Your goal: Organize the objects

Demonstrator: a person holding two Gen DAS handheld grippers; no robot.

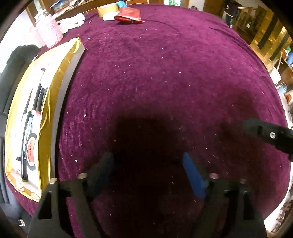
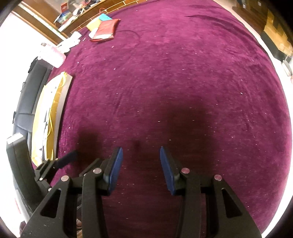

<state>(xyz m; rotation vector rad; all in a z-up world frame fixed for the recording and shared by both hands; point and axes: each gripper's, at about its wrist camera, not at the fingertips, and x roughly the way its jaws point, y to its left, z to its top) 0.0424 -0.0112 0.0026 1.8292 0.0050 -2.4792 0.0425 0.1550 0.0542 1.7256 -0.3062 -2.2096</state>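
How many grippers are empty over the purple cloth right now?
2. The left gripper hangs open over the shadowed cloth near the yellow-lined box; the right gripper is open beside it, farther from the box.

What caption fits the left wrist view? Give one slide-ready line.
Open left tool hovers empty over purple cloth, yellow-lined box of pens at its left.

Items inside the yellow box [image 1: 60, 73] are too distorted to identify. The right tool [image 1: 265, 135] is cut off by the frame edge. The red packet's [image 1: 130, 13] label is unreadable.
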